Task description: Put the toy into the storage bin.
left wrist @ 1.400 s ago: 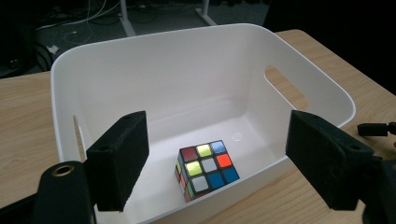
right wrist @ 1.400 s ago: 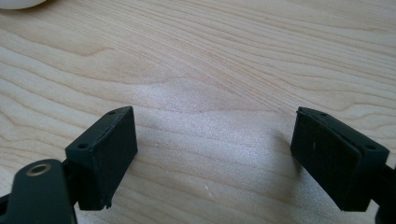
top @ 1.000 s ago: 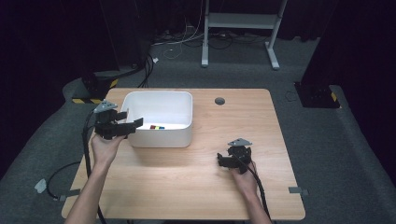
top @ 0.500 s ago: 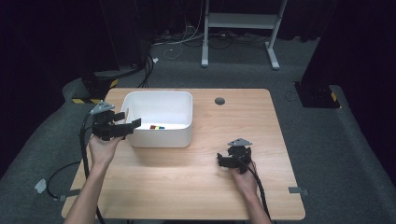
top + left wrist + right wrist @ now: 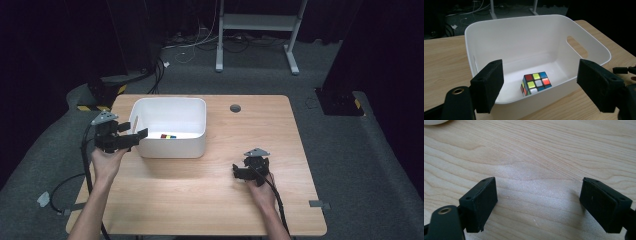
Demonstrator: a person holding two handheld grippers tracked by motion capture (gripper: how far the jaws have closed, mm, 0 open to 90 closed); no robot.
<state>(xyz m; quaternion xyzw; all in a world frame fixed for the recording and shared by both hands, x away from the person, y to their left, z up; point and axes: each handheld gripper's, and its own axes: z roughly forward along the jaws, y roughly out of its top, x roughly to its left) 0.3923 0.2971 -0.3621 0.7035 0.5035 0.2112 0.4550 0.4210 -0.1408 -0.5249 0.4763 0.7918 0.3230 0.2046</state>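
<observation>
A white plastic bin [image 5: 172,147] stands on the wooden table [image 5: 200,195], left of centre. A colourful puzzle cube [image 5: 535,83] lies on the bin's floor [image 5: 168,135] near the front wall. My left gripper [image 5: 134,136] hovers at the bin's left front corner, open, its jaws [image 5: 540,86] spread wide with nothing between them, aimed into the bin [image 5: 499,32]. My right gripper [image 5: 239,171] rests low over bare tabletop at the right, also open and empty [image 5: 537,201].
A dark round grommet hole [image 5: 235,108] sits in the table behind the bin's right side. Cables trail from both grippers off the table's front edge. Grey carpet, a desk frame [image 5: 255,22] and floor cables lie beyond the table.
My left gripper has drawn back slightly to the left from the bin's front corner. The right gripper has stayed where it was.
</observation>
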